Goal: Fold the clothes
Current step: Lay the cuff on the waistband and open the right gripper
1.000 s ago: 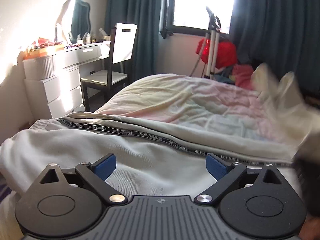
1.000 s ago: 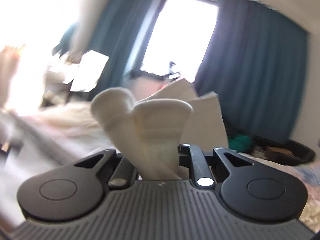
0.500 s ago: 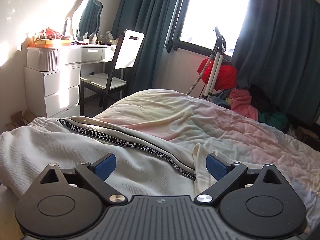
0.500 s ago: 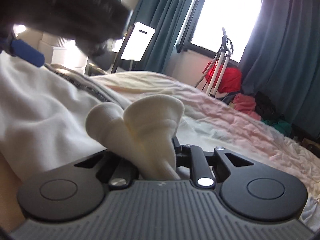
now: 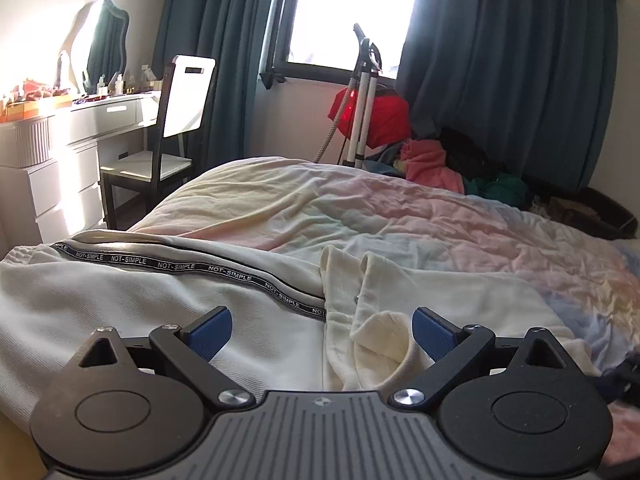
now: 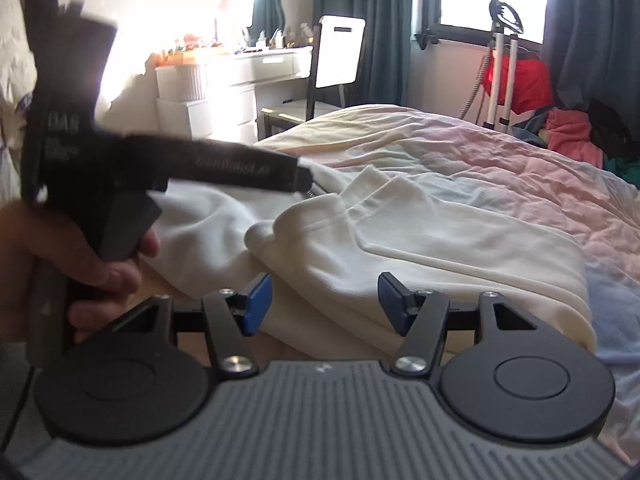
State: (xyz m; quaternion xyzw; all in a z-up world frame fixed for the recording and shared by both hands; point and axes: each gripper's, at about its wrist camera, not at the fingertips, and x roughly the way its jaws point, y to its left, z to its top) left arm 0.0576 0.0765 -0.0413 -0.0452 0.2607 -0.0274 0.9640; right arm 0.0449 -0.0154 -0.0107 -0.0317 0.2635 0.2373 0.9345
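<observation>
Left wrist view shows the left gripper (image 5: 322, 326) spread wide and empty over 2 pale garments on the bed: a cream garment (image 5: 400, 304) overlapping white trousers (image 5: 132, 304) with a printed black stripe. The right gripper (image 6: 325, 300) is likewise parted, holding nothing, near the cream hem. A likely risk is pinching both layers together, dragging the trousers askew. The quilt (image 5: 420, 220) is soft and rumpled, so folds may skew. A dresser (image 5: 60, 152), chair (image 5: 176, 120) and teal curtains (image 5: 500, 60) surround the bed.

Blown-out window (image 5: 352, 12), glare on left, fisheye edges, blur
</observation>
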